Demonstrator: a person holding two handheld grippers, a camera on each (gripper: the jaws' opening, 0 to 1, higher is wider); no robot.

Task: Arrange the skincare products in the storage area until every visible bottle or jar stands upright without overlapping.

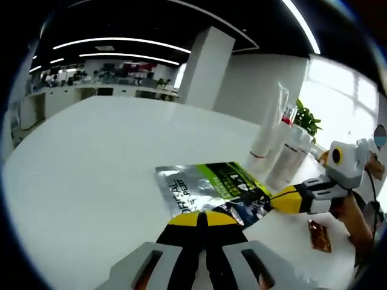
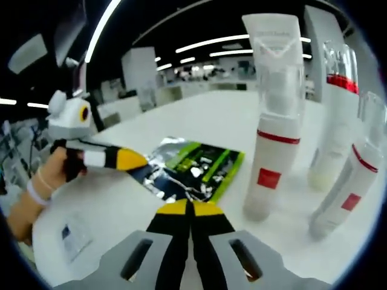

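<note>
Bottle tops run out of the right gripper view, so caps can't be read fully; label text on them is too blurred to make out. Small brown packet (image 1: pixel 319 235) at the edge of the left gripper view, contents unclear. A pale card (image 2: pixel 74 239) lies flat on the surface (image 2: pixel 242 121), print unreadable.

Three white skincare bottles with clear caps and red bands: tall bottle (image 2: pixel 273 115) upright nearest, second bottle (image 2: pixel 336 115) upright behind it, third bottle (image 2: pixel 349 181) to its right, looks tilted but fisheye may account for it. All apart from each other, at the right side of the surface.

Foil sachet (image 1: pixel 208 188), silver with green and black print, lies flat just ahead of both grippers.

Left gripper (image 1: pixel 202 219): fingers closed together, holding nothing, tips at the sachet's near edge. Right gripper (image 2: pixel 190 208): fingers closed, empty, tips at the sachet edge. A hand (image 2: pixel 45 181) holds the left gripper.
</note>
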